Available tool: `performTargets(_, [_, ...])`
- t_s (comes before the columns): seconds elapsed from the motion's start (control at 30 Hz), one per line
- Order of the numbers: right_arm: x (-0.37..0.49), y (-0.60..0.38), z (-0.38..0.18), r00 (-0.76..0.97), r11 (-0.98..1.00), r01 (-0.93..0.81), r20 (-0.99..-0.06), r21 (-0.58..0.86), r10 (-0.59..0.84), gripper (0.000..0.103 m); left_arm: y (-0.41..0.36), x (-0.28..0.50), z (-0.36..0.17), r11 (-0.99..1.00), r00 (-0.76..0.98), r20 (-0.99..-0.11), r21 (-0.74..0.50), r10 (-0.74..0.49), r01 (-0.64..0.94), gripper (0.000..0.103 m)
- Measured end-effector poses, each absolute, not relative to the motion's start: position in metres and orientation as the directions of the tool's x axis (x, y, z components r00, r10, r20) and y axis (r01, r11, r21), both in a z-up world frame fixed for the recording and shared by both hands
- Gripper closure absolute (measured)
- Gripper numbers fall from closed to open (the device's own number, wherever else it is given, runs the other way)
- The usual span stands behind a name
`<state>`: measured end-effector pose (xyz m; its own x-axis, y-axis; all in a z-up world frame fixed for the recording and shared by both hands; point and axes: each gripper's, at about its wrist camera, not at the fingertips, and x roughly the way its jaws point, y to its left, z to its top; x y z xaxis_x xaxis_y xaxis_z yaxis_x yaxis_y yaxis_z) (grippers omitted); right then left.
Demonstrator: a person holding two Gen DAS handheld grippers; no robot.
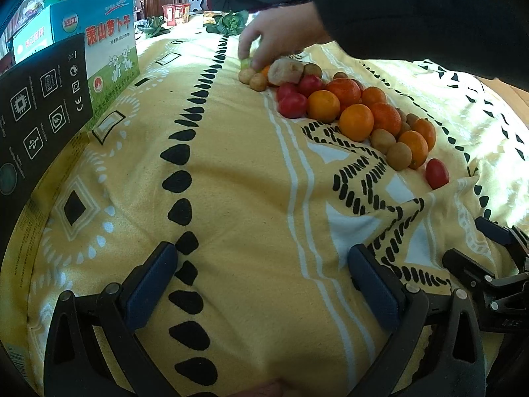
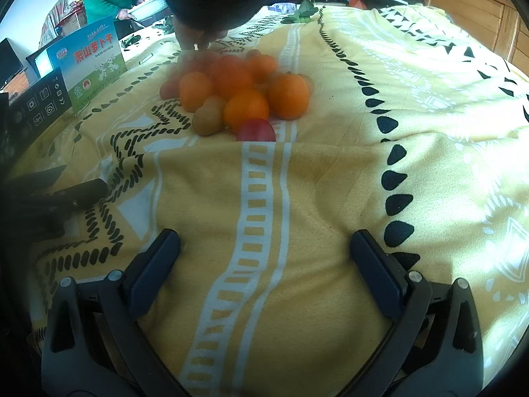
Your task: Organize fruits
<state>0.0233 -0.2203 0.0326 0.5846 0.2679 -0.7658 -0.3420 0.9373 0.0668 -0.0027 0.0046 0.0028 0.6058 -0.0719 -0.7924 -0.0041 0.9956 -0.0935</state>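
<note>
the fruit lies in one mixed pile (image 1: 347, 112) on the yellow patterned cloth (image 1: 231, 198), running from the far centre toward the near right in the left wrist view; oranges (image 1: 356, 122) sit in the middle of the pile, touching red tomato-like fruits (image 1: 292, 105), small brown kiwi-like fruits (image 1: 400, 156) and small tan round fruits (image 1: 253, 78) at the far end; one red fruit (image 1: 437, 173) lies at the near end, just beside the pile; a bare hand (image 1: 277, 39) in a dark sleeve reaches over the far end of the pile, its fingertips on or at a small green fruit (image 1: 245, 63), and whether it grips that fruit cannot be told; the left gripper (image 1: 261, 274) hovers low over bare cloth, well apart from the pile, jaws spread wide, nothing between them; the right gripper (image 2: 264, 258) is likewise spread wide and empty over the cloth, facing the near end of the pile, with the near red fruit (image 2: 256, 131) ahead of it; printed boxes (image 1: 109, 49) stand at the left edge of the cloth; judged step: the sorting has not begun with the grippers, and the pile appears unsorted; the next move calls for advancing one gripper to an outlying fruit, the near red one being the easiest reach, and closing gently on its sides; round fruit is likely to roll on the soft cloth if nudged, so approach squarely.
</note>
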Motion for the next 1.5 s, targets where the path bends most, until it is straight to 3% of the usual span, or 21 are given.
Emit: performTargets(1.5, [0.0235,-0.2205,0.0325,0.585,0.937,-0.342,-0.766,0.067,0.268,0.0,0.0137,-0.012,0.0033,0.984,0.635,-0.759,-0.18,-0.144,0.008,0.0])
